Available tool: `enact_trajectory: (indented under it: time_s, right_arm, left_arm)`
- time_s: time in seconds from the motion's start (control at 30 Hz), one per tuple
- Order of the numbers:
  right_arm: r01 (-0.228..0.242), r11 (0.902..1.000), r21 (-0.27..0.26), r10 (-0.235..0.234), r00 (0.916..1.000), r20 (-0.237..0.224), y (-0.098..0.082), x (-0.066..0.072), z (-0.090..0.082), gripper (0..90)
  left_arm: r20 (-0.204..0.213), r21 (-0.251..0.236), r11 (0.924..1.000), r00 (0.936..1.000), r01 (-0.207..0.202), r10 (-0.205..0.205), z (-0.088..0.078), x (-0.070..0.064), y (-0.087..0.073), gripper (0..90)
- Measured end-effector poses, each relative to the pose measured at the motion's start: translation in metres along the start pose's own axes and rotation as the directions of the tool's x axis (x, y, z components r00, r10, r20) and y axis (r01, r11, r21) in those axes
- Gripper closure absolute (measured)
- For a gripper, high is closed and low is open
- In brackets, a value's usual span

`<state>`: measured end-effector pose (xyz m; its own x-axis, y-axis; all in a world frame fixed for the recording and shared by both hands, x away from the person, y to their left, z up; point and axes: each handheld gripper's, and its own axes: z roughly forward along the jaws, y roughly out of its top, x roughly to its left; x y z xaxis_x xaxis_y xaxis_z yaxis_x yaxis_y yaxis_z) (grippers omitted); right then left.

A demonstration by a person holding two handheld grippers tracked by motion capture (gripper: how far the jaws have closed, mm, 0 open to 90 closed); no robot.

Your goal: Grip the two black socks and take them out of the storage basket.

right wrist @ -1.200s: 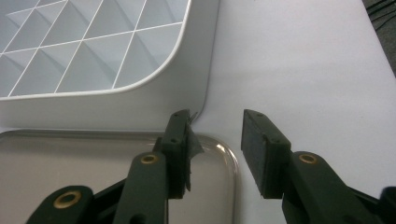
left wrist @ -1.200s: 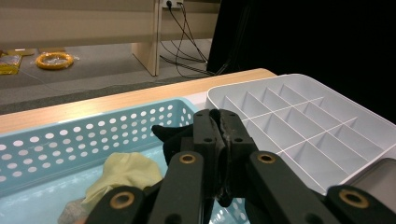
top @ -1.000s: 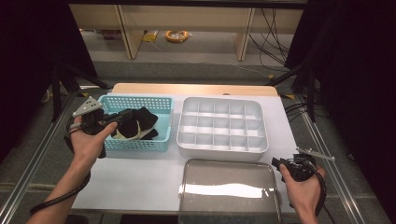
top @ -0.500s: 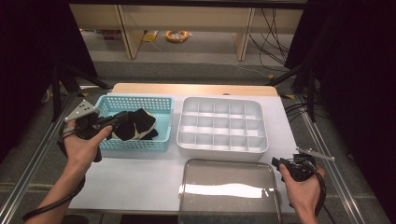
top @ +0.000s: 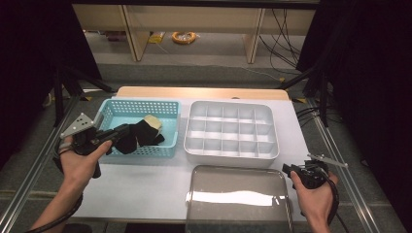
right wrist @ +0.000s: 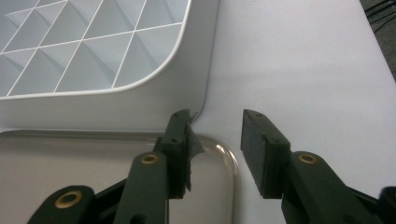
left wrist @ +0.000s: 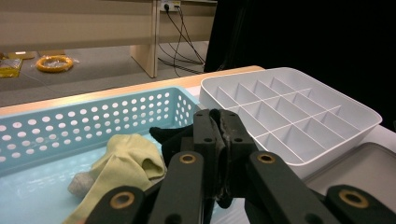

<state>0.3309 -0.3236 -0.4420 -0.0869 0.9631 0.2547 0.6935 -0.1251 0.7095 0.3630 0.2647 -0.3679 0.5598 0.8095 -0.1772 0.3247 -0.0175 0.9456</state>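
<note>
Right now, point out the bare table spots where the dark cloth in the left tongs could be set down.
Bare white table lies in front of the blue basket, left of the clear lid. A narrower strip runs right of the white divided tray. The basket is crowded with cloths, and the tray and lid nearly meet.

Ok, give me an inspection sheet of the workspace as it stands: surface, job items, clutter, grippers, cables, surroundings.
Surface: white tabletop, wooden strip along the far edge.
Job's things: black cloth piece held over the turquoise perforated plastic basket; pale yellow cloth lies inside the basket.
Clutter: white plastic divided tray, compartments bare; clear rectangular lid in front of it.
Grippers: left gripper shut on the black cloth piece; right gripper open, holding nothing, at the clear lid's corner.
Cables: one trails from each gripper; black cables on the floor beyond the table.
Surroundings: orange coil on the floor, dark curtains either side.
</note>
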Motion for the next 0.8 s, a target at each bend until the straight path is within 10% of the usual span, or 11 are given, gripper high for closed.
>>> enact_trajectory:
  time_s: [0.7, 0.8]
  right_arm:
    - [-0.014, 0.9998, 0.011, 0.014, 0.9999, -0.001, 0.000, 0.000, 0.000, 63.8]
    - [-0.081, 0.9962, 0.031, 0.082, 0.9964, -0.020, 0.000, 0.006, -0.002, 63.9]
  left_arm:
    - [-0.002, 0.002, 0.9999, 0.9999, 0.014, -0.014, -0.020, 0.001, -0.024, 86.4]
    - [-0.005, 0.006, 0.9999, 0.9999, 0.011, -0.011, -0.023, 0.000, -0.026, 86.4]
